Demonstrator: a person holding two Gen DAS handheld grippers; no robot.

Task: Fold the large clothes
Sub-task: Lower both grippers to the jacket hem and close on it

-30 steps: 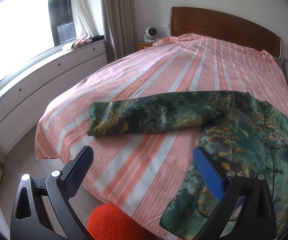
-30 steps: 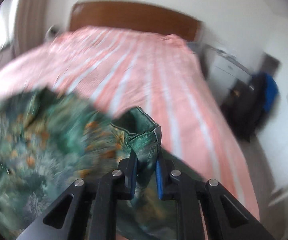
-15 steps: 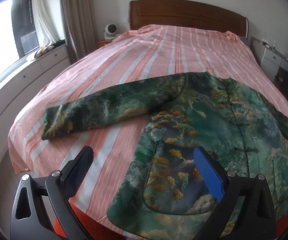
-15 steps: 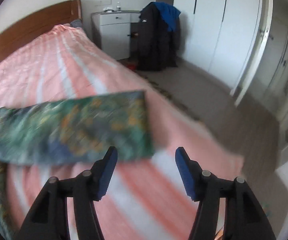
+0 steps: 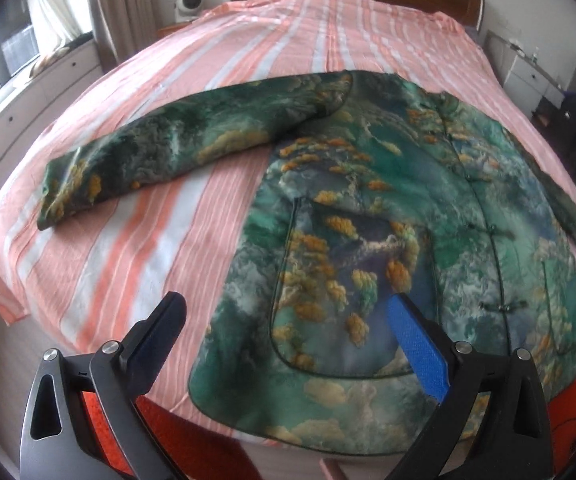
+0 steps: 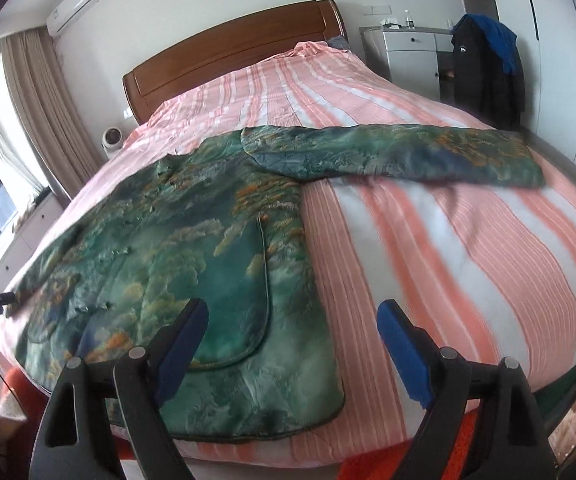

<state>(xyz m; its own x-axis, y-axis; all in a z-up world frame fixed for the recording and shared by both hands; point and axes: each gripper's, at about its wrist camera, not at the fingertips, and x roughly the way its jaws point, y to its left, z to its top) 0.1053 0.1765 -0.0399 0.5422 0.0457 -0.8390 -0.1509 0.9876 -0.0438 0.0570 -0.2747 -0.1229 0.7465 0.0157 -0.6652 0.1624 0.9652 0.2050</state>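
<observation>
A green jacket (image 5: 368,208) with orange and grey print lies flat, front up, on the pink striped bed (image 5: 159,240). One sleeve (image 5: 175,152) stretches out to the left. In the right wrist view the other sleeve (image 6: 408,152) stretches out to the right of the jacket's body (image 6: 191,240). My left gripper (image 5: 288,320) hangs open above the jacket's hem with nothing between its fingers. My right gripper (image 6: 294,320) hovers over the hem's right corner. Its jaws are opening and nothing is between them.
A wooden headboard (image 6: 223,52) closes the far end of the bed. A white dresser (image 6: 408,52) and a dark coat with a blue garment (image 6: 488,68) stand on the right. Curtains (image 6: 35,112), a window and low drawers line the left. Orange-red knit fabric (image 5: 103,420) shows below the bed's near edge.
My right gripper has let go of the sleeve end, which now lies stretched out on the bed, and swung back to the hem with its jaws wide. My left gripper moved right over the jacket's body.
</observation>
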